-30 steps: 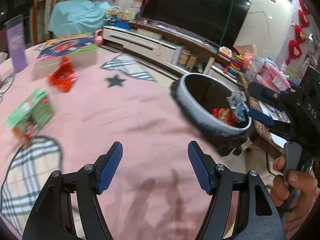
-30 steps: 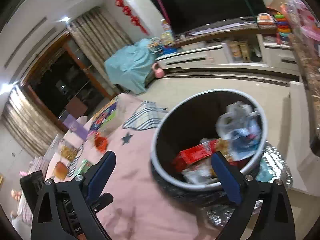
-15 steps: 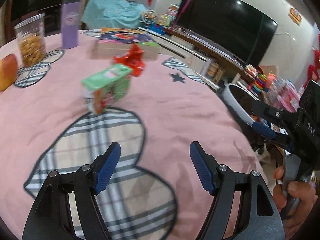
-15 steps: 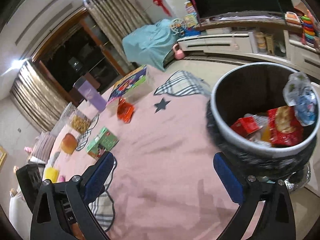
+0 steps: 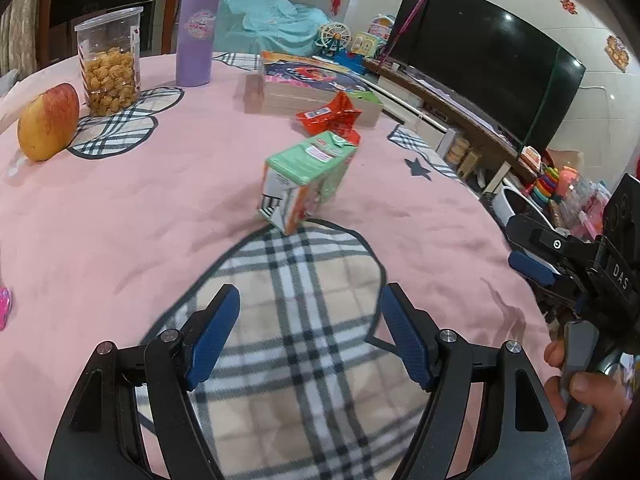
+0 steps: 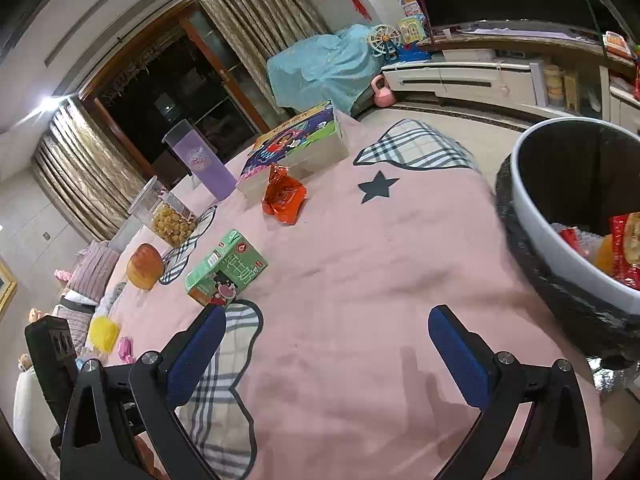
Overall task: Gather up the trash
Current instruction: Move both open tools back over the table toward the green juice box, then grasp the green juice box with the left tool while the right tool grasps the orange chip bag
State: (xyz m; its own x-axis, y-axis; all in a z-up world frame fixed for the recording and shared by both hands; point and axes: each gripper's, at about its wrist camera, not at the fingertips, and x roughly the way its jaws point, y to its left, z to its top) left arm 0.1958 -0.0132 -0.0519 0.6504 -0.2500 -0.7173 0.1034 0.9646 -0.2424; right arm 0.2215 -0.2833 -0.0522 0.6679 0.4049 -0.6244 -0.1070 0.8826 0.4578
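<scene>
While lying on its side on the pink tablecloth point(image 5: 120, 208), green carton point(image 5: 308, 176) sits ahead of left gripper point(image 5: 310, 336), jaws spread, nothing held; red wrapper point(image 5: 332, 118) just behind. Bare cloth between. Right gripper point(image 6: 326, 354) likewise spread; only its view shows trash bin point(image 6: 532, 216) contents past the table edge.

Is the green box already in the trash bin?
No, the green box lies on the pink tablecloth, well apart from the trash bin.
</scene>
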